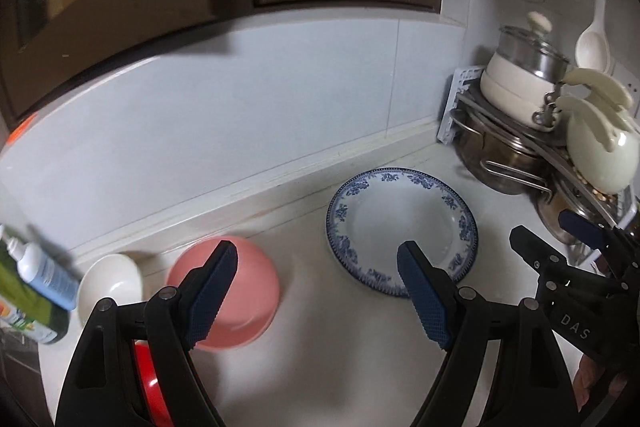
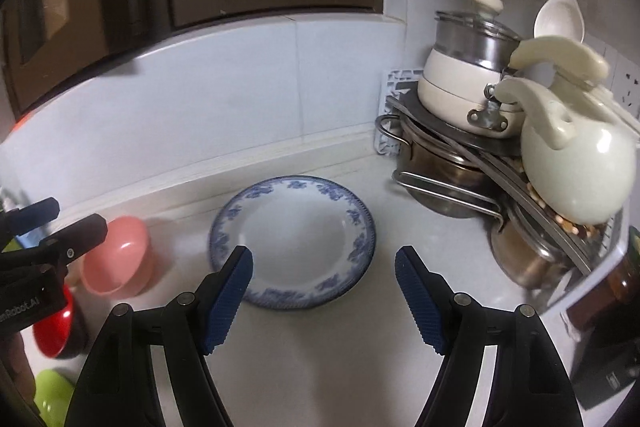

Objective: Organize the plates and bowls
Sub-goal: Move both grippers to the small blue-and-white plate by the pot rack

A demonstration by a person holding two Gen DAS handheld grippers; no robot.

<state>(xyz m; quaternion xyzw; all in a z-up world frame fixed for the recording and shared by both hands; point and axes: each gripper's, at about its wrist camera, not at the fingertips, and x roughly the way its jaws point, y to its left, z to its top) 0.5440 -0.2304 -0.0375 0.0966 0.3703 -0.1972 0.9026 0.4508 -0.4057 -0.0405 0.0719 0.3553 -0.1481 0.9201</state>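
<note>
Hovering over the white counter, both grippers hang empty with nothing picked up yet, so this looks like the start of a gather: the left gripper has its jaws spread wide, the pink bowl behind its left finger and the blue-patterned plate behind its right one, while the right gripper is likewise released, its fingers framing the near rim of that plate. The plate lies flat and bare near the backsplash, with nothing on it. To its left sit 4 bowls, as far as I can count: the pink one, empty, a small white bowl just beside it, also empty, a red bowl nearer the counter's front edge, and a green one at the very corner of the right wrist view (too cropped to see inside either). My guess is the next move is to take 1 bowl and nest it into another, or set it on the plate; that calls for dropping a jaw over a rim and pinching the wall, since the glazed sides look slick. Off to the right a corner rack holds stacked steel pots, a lidded cream pot and a pale green kettle, crowded close to the plate's far side.
</note>
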